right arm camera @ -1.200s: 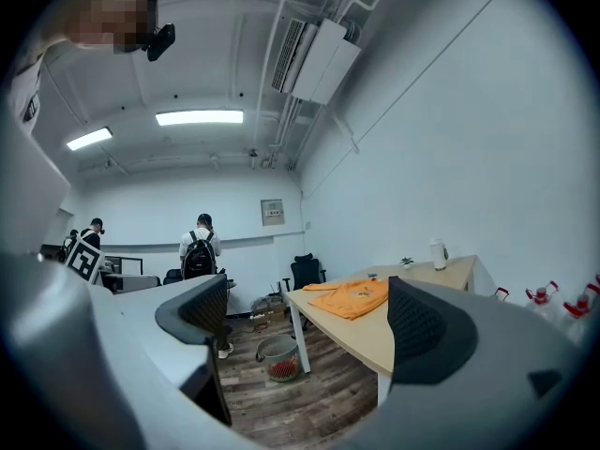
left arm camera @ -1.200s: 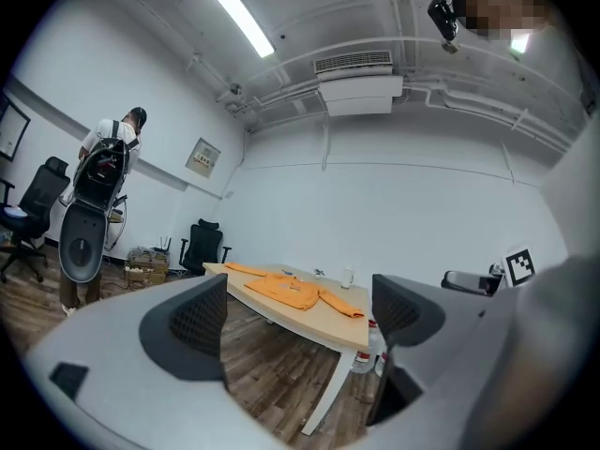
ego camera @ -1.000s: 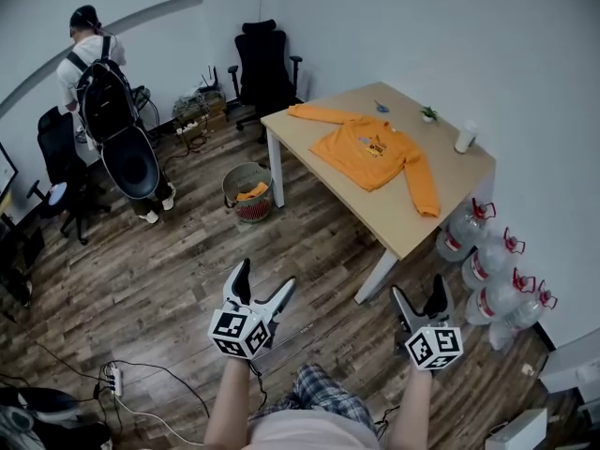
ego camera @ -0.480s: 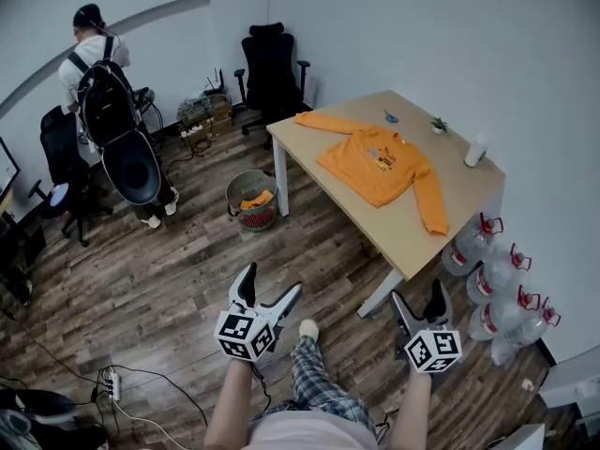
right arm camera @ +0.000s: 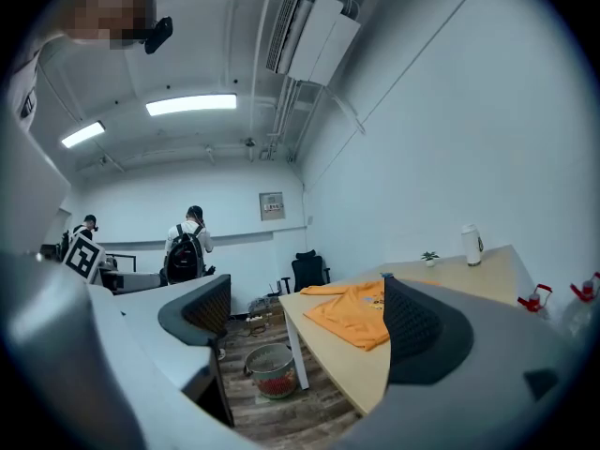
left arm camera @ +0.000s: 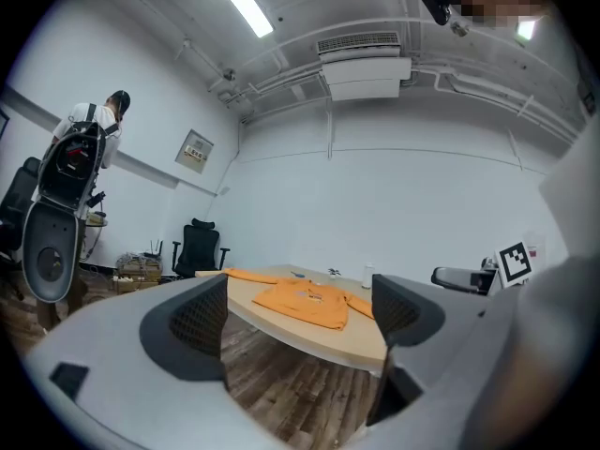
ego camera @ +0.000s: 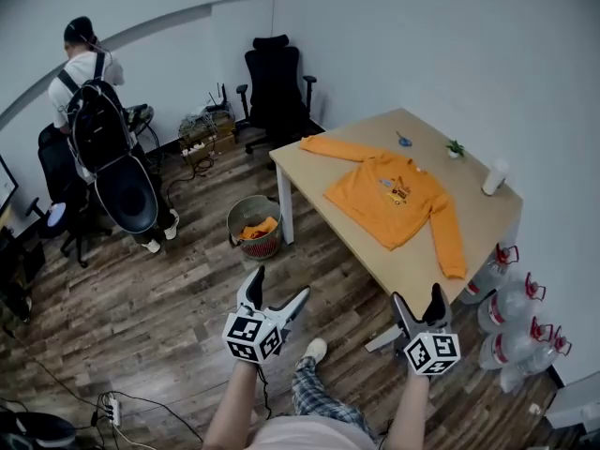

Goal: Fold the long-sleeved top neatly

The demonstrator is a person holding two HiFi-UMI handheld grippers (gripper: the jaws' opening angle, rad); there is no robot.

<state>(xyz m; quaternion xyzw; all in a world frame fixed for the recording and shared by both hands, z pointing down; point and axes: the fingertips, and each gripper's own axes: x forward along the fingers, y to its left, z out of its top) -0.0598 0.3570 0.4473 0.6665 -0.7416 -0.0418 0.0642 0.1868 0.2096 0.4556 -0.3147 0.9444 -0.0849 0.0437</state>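
An orange long-sleeved top [ego camera: 394,195] lies spread flat on a light wooden table [ego camera: 412,270], sleeves out to the far left and near right. It also shows as the top [left arm camera: 300,301] in the left gripper view and the top [right arm camera: 352,317] in the right gripper view. My left gripper [ego camera: 277,293] is open and empty over the floor, well short of the table. Beside the table's near corner my right gripper [ego camera: 419,300] is open and holds nothing.
On the table's far side are a white bottle [ego camera: 493,177], a small plant [ego camera: 455,148] and a blue item [ego camera: 404,141]. A bin [ego camera: 255,226] stands by the table leg. Water jugs [ego camera: 516,307] line the right wall. An office chair [ego camera: 278,87] and a person with a backpack [ego camera: 94,120] are farther off.
The view has advanced toward the table, which now sits lower and closer in the head view. Both grippers stay open and empty, held in front of me.
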